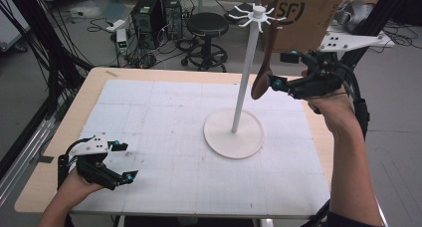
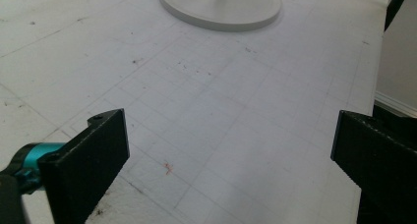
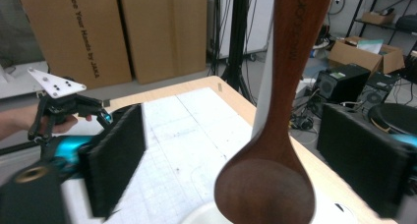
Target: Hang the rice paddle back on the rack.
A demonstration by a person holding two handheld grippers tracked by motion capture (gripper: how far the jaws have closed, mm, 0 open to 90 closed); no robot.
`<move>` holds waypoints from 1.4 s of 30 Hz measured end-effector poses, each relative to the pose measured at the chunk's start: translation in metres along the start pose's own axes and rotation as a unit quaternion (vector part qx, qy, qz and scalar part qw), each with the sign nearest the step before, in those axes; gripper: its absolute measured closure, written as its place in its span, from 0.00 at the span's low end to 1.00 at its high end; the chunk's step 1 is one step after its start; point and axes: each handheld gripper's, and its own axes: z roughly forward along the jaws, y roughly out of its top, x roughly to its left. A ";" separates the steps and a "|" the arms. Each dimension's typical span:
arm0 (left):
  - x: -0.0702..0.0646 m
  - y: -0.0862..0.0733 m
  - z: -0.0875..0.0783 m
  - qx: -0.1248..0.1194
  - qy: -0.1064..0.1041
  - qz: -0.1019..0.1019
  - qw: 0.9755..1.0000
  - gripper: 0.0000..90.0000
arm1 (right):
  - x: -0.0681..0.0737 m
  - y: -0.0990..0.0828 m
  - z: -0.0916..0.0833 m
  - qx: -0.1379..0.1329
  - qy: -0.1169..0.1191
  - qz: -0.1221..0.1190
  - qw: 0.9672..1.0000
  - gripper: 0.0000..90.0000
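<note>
Tongs on my right point(image 1: 276, 70) stood wide open around a dark wooden spoon point(image 1: 263, 67), the jaws well apart on either side of it and neither pad pressing on the wood that I could see. In the right gripper view the spoon point(image 3: 275, 135) hung between the two black jaws with clear gaps to both, its bowl downward and its handle rising out of the top of the frame. No earlier picture was at hand, so I judged only what stood before me: the spoon was not gripped.

From the high view the spoon hung upright beside the pole of a white hanging stand point(image 1: 234, 132), its handle reaching up toward the ring of hooks point(image 1: 257, 14) at the top; whether it was caught on a hook I could not tell, since the upper end merged with the cardboard box point(image 1: 303, 13) behind. The bowl was smooth, reddish brown, oval, and faint lettering ran along the handle, too small for me to read. The stand's round base sat on the white gridded mat point(image 1: 164, 137) that covered the desk point(image 1: 89, 87).

My left tongs point(image 1: 124, 161) were also wide open, low over the mat near the desk's near left corner, holding and touching nothing. In the left gripper view the two jaws framed bare mat, with the stand's base point(image 2: 220, 8) farther off. The right gripper view showed that left hand and its grey plate point(image 3: 55, 85) across the desk.
</note>
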 end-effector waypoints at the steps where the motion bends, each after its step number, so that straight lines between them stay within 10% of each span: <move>1: 0.000 0.000 0.000 0.001 0.001 0.001 1.000 0.02 | 0.001 -0.002 0.000 -0.002 0.000 0.004 1.000 0.07; 23: 0.006 0.004 -0.011 -0.058 0.016 -0.015 0.998 0.02 | 0.027 -0.069 0.007 -0.025 -0.006 0.024 0.999 0.01; 42: 0.010 0.009 -0.012 -0.078 0.010 -0.017 0.997 0.02 | 0.049 -0.124 0.021 0.033 0.022 0.015 0.999 0.01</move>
